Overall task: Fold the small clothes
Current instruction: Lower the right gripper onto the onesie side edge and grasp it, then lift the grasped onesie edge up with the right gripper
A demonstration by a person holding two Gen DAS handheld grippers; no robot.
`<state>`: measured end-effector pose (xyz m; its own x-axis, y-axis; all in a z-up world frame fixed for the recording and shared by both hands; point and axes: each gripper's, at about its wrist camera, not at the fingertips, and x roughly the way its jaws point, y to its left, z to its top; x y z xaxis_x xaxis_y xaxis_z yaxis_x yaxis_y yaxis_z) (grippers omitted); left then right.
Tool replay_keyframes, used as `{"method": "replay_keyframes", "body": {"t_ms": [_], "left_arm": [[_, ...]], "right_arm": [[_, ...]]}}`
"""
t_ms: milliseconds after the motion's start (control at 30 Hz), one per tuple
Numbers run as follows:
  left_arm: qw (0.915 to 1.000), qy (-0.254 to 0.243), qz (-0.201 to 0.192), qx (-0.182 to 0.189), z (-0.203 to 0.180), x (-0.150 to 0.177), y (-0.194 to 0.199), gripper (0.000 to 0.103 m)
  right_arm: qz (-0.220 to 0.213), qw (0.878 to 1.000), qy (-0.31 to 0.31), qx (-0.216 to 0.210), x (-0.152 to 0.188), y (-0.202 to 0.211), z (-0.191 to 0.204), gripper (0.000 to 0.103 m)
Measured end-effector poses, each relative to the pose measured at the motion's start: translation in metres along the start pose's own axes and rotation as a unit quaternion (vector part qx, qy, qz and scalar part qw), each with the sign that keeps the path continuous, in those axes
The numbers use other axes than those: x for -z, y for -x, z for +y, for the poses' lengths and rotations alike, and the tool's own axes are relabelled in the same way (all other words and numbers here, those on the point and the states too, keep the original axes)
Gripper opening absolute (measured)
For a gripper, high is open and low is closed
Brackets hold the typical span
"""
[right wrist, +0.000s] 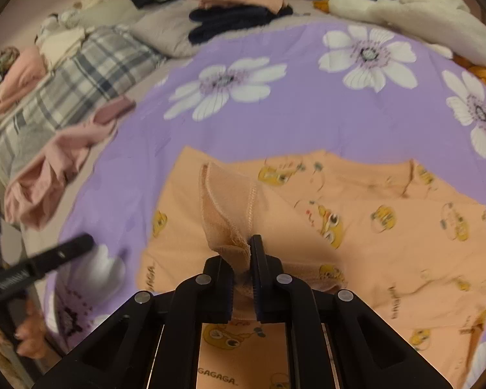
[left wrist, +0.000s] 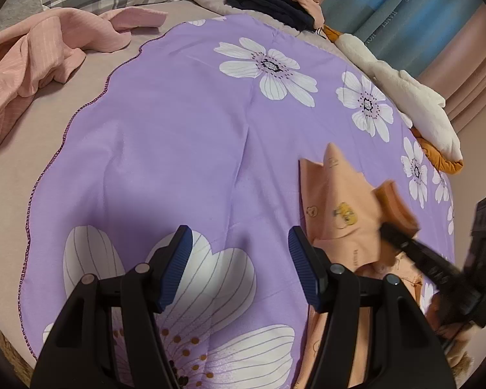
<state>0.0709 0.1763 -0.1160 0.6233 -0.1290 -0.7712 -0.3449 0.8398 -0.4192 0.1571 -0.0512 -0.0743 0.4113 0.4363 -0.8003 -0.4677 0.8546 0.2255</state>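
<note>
We have the right gripper [right wrist: 248,246] pinched down on a stitched hem of the peach garment [right wrist: 356,227], its jaws nearly together with the fabric bunched up between them. That is the grip we want: taking an edge rather than the middle lets the cloth lift as a flap we can carry over. The rest of the garment lies spread just ahead of and beneath this gripper, printed side up with its little yellow cartoon figures, flat on the purple floral sheet [right wrist: 139,149], which gives us a smooth surface to fold on.

Our left gripper [left wrist: 239,259] hovers with its jaws standing apart and nothing between them, only sheet below. The garment sits just to its right, with a raised point of cloth ahead, so this gripper looks parked close by, ready to pin or take a second corner.

Well ahead of both grippers, the dark folded clothes [right wrist: 230,22] with peach pieces on top look like the finished stack, kept out of the working area. Off to the left of the left gripper, the pink striped garment [left wrist: 32,64] lies crumpled, probably still waiting. We judge we are at the start of a fold on this piece.
</note>
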Motion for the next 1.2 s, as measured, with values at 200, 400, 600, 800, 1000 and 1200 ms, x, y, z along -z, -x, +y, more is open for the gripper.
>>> {"method": "replay_keyframes", "body": {"t_ms": [200, 400, 600, 800, 1000, 1200], "left_arm": [[1.0000, -0.006, 0.003, -0.002, -0.004, 0.001, -0.003, 0.060], [0.9998, -0.015, 0.008, 0.002, -0.009, 0.002, -0.007, 0.060], [0.9997, -0.016, 0.017, 0.003, -0.010, 0.002, -0.013, 0.060], [0.9998, -0.012, 0.017, 0.001, -0.006, 0.002, -0.011, 0.060], [0.9998, -0.007, 0.018, 0.000, -0.003, 0.001, -0.011, 0.060], [0.9997, -0.013, 0.020, -0.003, -0.004, 0.002, -0.013, 0.060]], "right_arm": [[-0.052, 0.999, -0.004, 0.002, -0.020, 0.038, -0.010, 0.010], [-0.065, 0.998, -0.014, 0.019, -0.032, 0.053, -0.025, 0.010], [-0.027, 0.999, -0.022, 0.001, -0.023, 0.029, -0.023, 0.010], [0.015, 0.999, -0.038, -0.029, -0.012, -0.003, -0.017, 0.010], [0.014, 0.999, -0.042, -0.030, -0.010, 0.000, -0.018, 0.010], [0.005, 0.999, -0.045, -0.028, -0.011, 0.005, -0.021, 0.010]]}}
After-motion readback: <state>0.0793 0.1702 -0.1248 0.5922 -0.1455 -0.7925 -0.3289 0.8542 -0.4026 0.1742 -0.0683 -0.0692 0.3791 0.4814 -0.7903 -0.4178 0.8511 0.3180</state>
